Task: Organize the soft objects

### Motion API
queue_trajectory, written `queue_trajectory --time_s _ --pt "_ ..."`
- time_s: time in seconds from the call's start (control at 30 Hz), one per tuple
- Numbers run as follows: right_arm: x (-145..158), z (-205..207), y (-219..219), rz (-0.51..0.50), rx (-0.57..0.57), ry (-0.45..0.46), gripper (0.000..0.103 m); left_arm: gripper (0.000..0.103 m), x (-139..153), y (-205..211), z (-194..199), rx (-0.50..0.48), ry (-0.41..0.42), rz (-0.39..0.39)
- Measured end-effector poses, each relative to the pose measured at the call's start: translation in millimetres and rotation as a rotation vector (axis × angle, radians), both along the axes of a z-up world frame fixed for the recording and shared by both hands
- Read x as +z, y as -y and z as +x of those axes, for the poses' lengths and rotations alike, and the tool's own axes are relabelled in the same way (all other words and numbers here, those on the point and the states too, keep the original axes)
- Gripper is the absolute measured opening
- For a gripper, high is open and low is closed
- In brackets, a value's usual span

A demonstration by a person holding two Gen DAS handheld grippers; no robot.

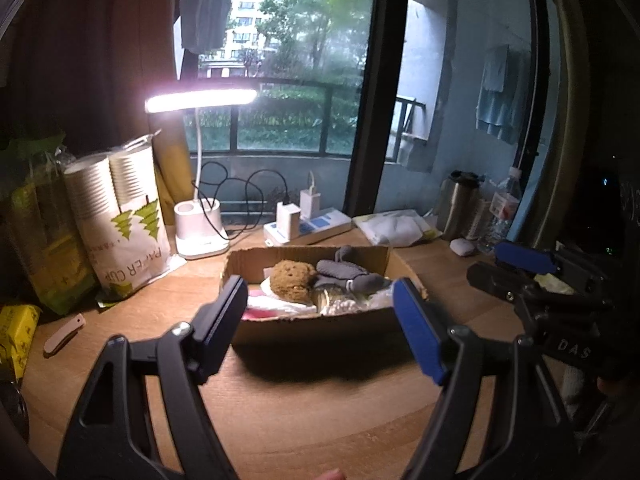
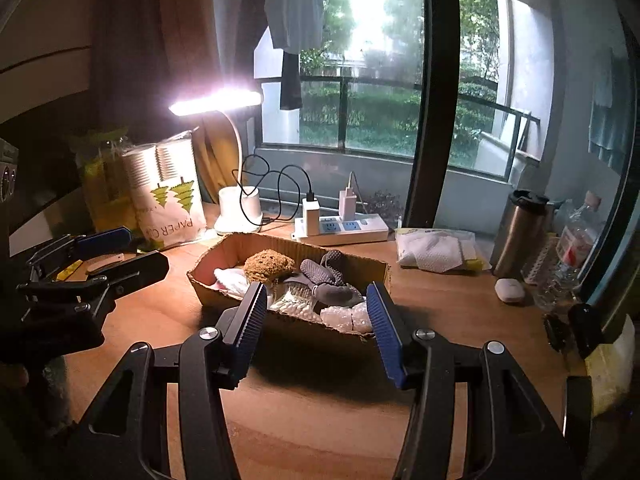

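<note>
On the wooden desk (image 1: 304,408), seen from the left tool's camera, a shallow cardboard box (image 1: 312,322) sits in front of the window. Inside it lie a brown sponge (image 1: 291,278) and, touching its right side, a grey knitted glove (image 1: 346,276), with white and pink soft things underneath. The left gripper (image 1: 320,320) hovers just before the box, its fingers spread wide and holding nothing. A lit desk lamp (image 1: 200,98) stands behind, beside a bag of paper cups (image 1: 120,216).

From the right tool's camera, the same box (image 2: 224,300) shows the sponge (image 2: 269,264) and glove (image 2: 320,274) above bubble wrap (image 2: 348,316). The right gripper (image 2: 316,320) is also spread apart and empty, near the box's front edge. A power strip (image 2: 344,230) lies behind the box.
</note>
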State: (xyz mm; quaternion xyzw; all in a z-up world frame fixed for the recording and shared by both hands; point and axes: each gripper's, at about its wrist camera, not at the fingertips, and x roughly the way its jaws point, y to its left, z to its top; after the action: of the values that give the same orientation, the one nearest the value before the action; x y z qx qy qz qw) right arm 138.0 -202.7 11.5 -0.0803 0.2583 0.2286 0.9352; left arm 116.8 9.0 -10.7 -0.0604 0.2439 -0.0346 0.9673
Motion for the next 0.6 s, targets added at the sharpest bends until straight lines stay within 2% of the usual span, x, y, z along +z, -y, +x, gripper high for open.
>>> queue_trajectory --time_s 0.3,0.37,0.43,0.53,0.57,0.6 --pt "29 -29 13 0.030 -0.025 0.079 0.056 0.076 27 -2 -32 0.014 0.065 0.009" --pt "36 -37 14 0.039 -0.025 0.098 0.061 0.076 35 -1 -40 0.012 0.084 0.017" --pt "43 -45 16 0.053 -0.016 0.112 0.071 0.076 42 0 -47 0.011 0.102 0.027" --pt "52 -57 19 0.072 -0.024 0.141 0.075 0.077 54 2 -61 0.018 0.144 0.041" --pt "56 -61 21 0.076 -0.028 0.151 0.076 0.083 57 3 -66 0.024 0.154 0.049" --pt "60 -65 23 0.081 -0.033 0.159 0.079 0.097 60 4 -70 0.026 0.164 0.051"
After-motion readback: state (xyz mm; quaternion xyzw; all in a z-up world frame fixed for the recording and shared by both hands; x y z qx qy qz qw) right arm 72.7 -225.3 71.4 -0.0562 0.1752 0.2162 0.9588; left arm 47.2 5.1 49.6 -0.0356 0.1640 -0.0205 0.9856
